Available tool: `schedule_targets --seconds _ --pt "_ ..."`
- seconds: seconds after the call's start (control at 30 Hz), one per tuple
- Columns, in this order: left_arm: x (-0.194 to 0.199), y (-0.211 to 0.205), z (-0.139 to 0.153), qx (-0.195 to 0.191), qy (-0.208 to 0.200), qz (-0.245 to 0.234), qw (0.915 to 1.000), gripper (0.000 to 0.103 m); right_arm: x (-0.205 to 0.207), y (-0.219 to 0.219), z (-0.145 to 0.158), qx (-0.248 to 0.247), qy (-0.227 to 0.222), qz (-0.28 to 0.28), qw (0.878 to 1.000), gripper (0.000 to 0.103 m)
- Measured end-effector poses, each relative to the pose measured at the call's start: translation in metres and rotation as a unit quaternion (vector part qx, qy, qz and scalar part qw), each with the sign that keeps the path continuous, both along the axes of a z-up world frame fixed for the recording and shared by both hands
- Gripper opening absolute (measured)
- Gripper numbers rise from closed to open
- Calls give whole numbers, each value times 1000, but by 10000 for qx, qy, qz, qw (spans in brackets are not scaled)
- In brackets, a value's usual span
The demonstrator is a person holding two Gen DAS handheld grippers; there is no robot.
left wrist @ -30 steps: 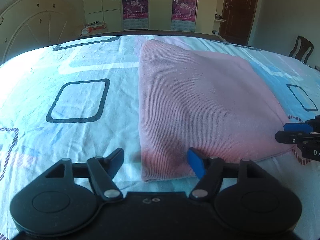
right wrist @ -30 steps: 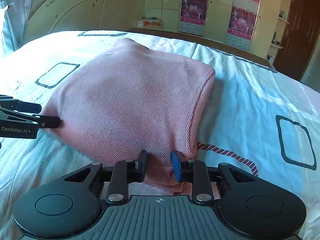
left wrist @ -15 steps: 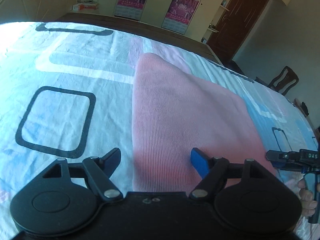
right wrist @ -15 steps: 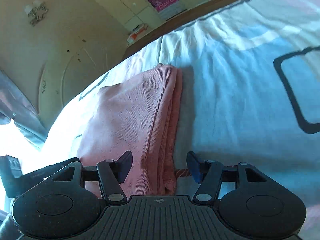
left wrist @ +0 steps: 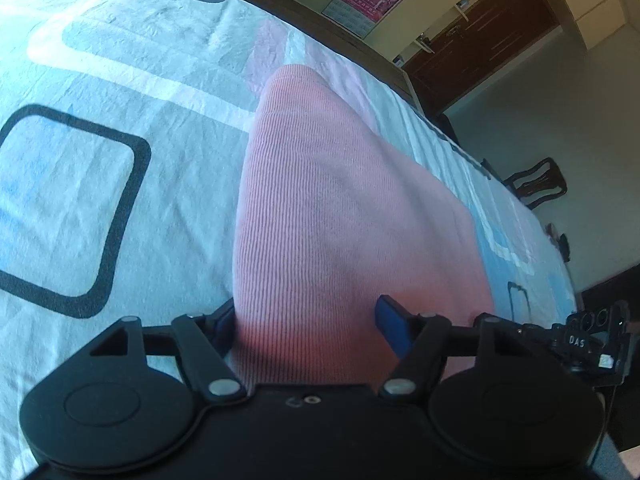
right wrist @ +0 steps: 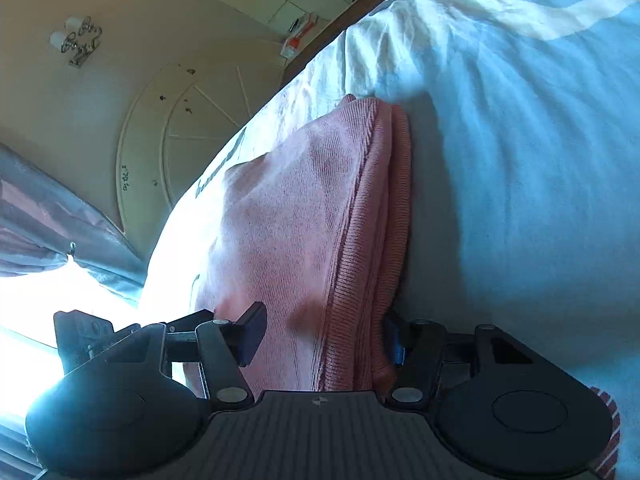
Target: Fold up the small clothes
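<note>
pink garment [left wrist: 340,216] x1 | tools x2 | chair [left wrist: 536,184] x1 | bedsheet [left wrist: 120,184] x1

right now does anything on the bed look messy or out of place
Nothing stands out. The pink garment lies folded flat on the bedsheet, its layered edge stacked fairly evenly. Only a striped scrap peeks out beside the right claw; I cannot tell what it is.

Left tongs [left wrist: 306,330] closing astride the folded pink garment's [left wrist: 340,220] near edge on the bed [left wrist: 120,120].
</note>
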State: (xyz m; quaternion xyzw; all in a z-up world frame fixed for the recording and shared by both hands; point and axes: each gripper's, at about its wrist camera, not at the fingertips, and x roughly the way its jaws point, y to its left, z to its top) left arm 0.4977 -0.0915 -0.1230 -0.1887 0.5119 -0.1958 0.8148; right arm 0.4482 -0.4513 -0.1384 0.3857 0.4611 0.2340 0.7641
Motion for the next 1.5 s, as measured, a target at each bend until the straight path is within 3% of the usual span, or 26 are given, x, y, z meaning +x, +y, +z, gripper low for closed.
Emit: schedule_targets --seconds 0.1,0.33,0.47,0.57,0.73,0.93,1.17,1.37,1.43,1.5 --pt "-4 -13 6 365 -169 -150 9991 64 -5 10 8 -636 -190 90 9978 41" --pt "-10 -35 21 1000 -646 -474 9918 48 -7 17 11 -839 -130 -175 9962 41" --pt "-14 -38 33 1229 -954 -662 9856 33 -11 45 33 -1867 -499 -24 9811 21" --pt "-24 -38 43 1343 -1230 -835 9797 31 -21 63 51 -2319 -794 -165 9694 19" --pt "-37 -21 70 1415 -1665 -1068 9700 30 -30 101 84 -2655 -1158 -204 9569 19" --pt "-45 43 96 1541 -1920 -1030 9637 30 -34 167 109 -2709 -1506 -35 9507 19" --pt "-61 148 100 1701 -1847 -628 9659 30 -28 268 106 -2446 -1676 337 9544 19" --pt "-74 224 83 1589 -1576 -291 9742 31 -28 342 90 -2271 -1625 654 9580 19" --pt "-74 241 69 1495 -1365 -197 9791 33 -27 354 79 -2267 -1473 692 9603 19" --pt "-72 250 53 1496 -1170 -165 9817 43 -26 356 67 -2315 -1241 629 9628 19"
